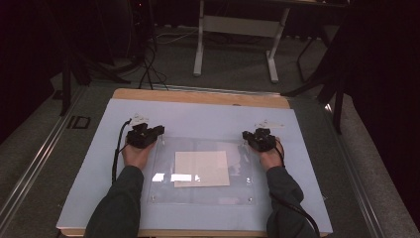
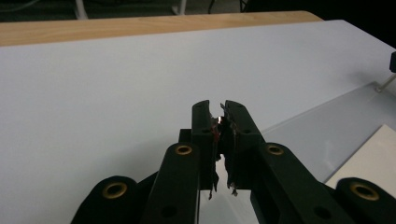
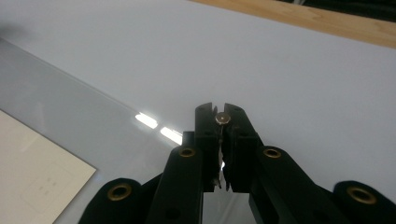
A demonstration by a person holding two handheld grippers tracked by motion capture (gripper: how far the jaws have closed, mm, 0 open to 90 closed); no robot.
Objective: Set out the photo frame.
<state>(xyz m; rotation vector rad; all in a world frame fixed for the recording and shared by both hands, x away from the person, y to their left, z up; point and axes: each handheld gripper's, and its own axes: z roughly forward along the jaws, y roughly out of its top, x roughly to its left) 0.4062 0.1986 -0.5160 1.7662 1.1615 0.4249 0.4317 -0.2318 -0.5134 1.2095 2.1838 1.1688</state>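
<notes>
A clear acrylic plate (image 1: 163,191) lies on the pale mat with a cream paper sheet (image 1: 200,168) at its middle. My left gripper (image 1: 157,132) rests at the plate's far left corner, jaws together. In the left gripper view the left gripper (image 2: 218,109) is shut, with a small glint between the tips that I cannot identify; the plate (image 2: 327,126) and the paper (image 2: 369,154) lie to its right. My right gripper (image 1: 246,135) sits at the far right corner. In the right gripper view the right gripper (image 3: 218,112) is shut on a small round screw head (image 3: 223,118); the paper (image 3: 32,172) lies lower left.
The pale mat (image 1: 198,116) covers a wooden table whose far edge (image 1: 198,96) shows bare. Beyond it stand a white table frame (image 1: 199,49), floor cables (image 1: 147,67) and dark stand legs (image 1: 339,99). A small post (image 2: 380,86) marks another plate corner.
</notes>
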